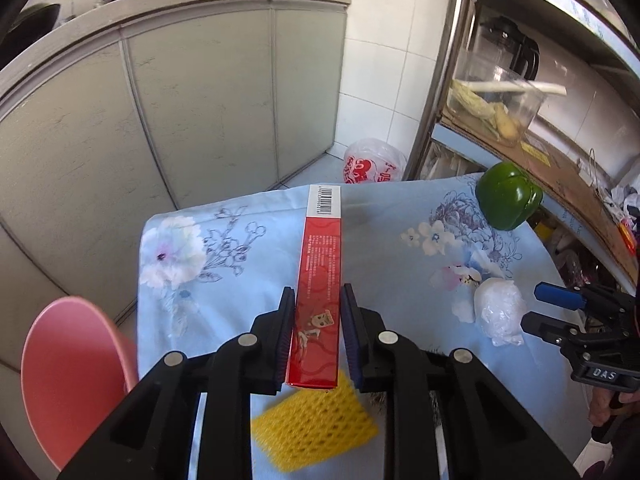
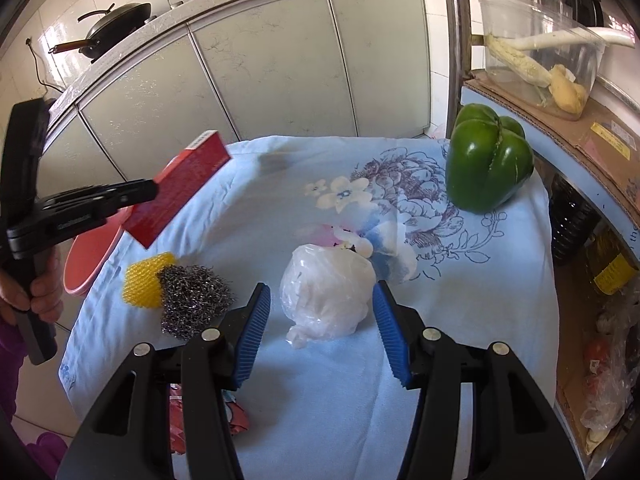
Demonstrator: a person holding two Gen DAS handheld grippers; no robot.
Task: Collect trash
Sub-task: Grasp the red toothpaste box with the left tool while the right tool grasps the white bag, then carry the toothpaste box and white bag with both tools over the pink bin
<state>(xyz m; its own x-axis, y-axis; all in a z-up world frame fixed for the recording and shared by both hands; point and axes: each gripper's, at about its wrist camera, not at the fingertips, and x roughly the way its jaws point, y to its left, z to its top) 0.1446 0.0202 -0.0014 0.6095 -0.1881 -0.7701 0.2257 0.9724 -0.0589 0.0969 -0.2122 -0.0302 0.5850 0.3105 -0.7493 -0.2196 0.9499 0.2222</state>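
Observation:
My left gripper (image 1: 317,292) is shut on a long red carton (image 1: 320,248), its pads pressing both long sides. In the right wrist view the red carton (image 2: 180,188) hangs tilted above the table's left edge, held by the left gripper (image 2: 156,190). A crumpled white plastic bag (image 2: 326,296) lies on the blue flowered cloth (image 2: 480,300) between the fingers of my right gripper (image 2: 321,287), which stands open around it. The left wrist view shows the same bag (image 1: 500,312) beside the right gripper (image 1: 532,308). A yellow foam net (image 2: 144,284) touches a steel scourer (image 2: 192,300).
A pink bin (image 1: 68,380) stands below the table's left edge. A green pepper (image 2: 488,164) sits at the far right of the cloth. Grey cabinets lie behind, a cluttered shelf (image 2: 592,132) to the right, a printed bag (image 1: 372,166) on the floor, and a red wrapper (image 2: 180,420) below.

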